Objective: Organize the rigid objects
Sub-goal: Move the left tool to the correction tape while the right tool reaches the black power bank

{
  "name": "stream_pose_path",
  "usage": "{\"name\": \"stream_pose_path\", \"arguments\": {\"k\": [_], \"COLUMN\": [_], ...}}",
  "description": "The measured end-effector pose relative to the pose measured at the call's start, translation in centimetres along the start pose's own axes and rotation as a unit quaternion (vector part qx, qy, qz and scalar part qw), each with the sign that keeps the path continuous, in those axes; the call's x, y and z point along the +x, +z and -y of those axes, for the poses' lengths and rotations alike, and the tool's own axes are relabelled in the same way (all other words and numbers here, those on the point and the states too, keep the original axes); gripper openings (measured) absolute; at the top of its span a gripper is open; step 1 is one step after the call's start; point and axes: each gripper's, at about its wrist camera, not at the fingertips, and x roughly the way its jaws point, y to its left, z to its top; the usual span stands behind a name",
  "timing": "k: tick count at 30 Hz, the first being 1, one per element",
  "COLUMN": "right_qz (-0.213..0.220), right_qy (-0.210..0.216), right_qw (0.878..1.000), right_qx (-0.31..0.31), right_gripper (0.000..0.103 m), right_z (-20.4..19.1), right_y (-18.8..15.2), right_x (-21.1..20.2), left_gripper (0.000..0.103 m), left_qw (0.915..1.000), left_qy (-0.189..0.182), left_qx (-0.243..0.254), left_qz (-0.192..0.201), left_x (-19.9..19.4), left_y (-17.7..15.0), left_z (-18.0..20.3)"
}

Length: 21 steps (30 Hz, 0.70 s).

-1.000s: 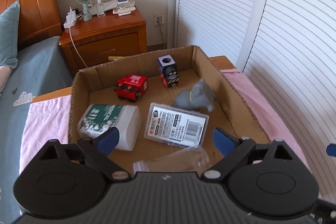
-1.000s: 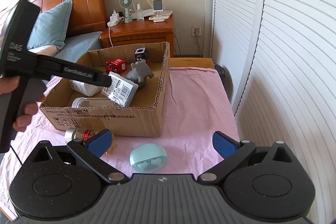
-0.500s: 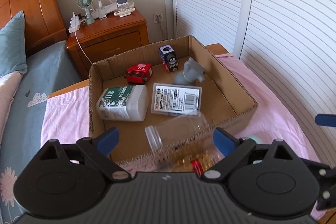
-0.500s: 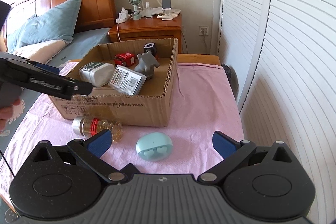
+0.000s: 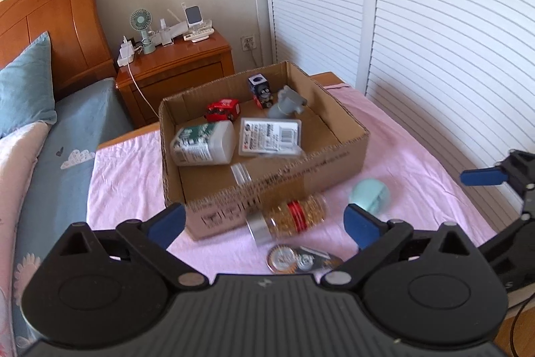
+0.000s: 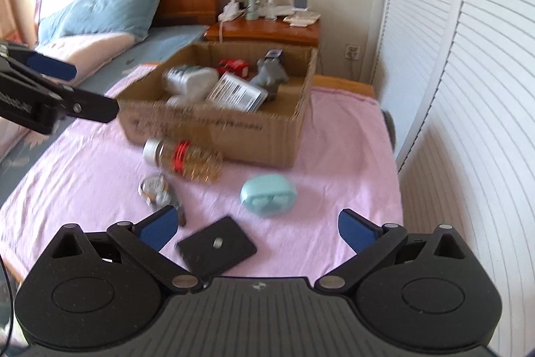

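Where right sees: black plate [image 6: 216, 246].

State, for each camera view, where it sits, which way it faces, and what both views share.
Left wrist: on the left hand-held gripper, facing the cardboard box; own open fingers and the right hand-held gripper show.
Right wrist: on the right hand-held gripper, facing the pink cloth; the left one shows.
Shared: box, glass jar, mint case.

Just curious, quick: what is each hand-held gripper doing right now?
Left gripper: open, holding nothing.
Right gripper: open, holding nothing.
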Motion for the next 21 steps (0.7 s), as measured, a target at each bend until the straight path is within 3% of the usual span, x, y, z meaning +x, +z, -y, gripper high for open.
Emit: {"name": "stream_pose_path", "arguments": {"k": [5,13,21], "right_qz": [-0.020,-0.056,-0.063], "right_qy": [0.014,-0.006,0.017], "right_qw": [0.999,0.996,0.996], "right_qx": [-0.025,-0.069,-0.059], "right_gripper": [0.103,0.103,0.103], "right_z": [-0.9,-1.4,-0.9], "right_y": [-2.4,-5.0,-5.0], "right_x": [1.4,4.0,5.6], "left_gripper": [0.101,0.101,0.101], "left_qw": [0.9998,0.9995,0.9975], "left_qy": [-0.015,-0.007,-0.028], "left_qx": [-0.016,-0.029,-0.054], "left_qz": [0.005,-0.010,-0.036], "left_x": [0.4,3.0,6.3], "left_y": [-3.1,-7.4,-8.7], "left_z": [0.5,1.4,1.2]}}
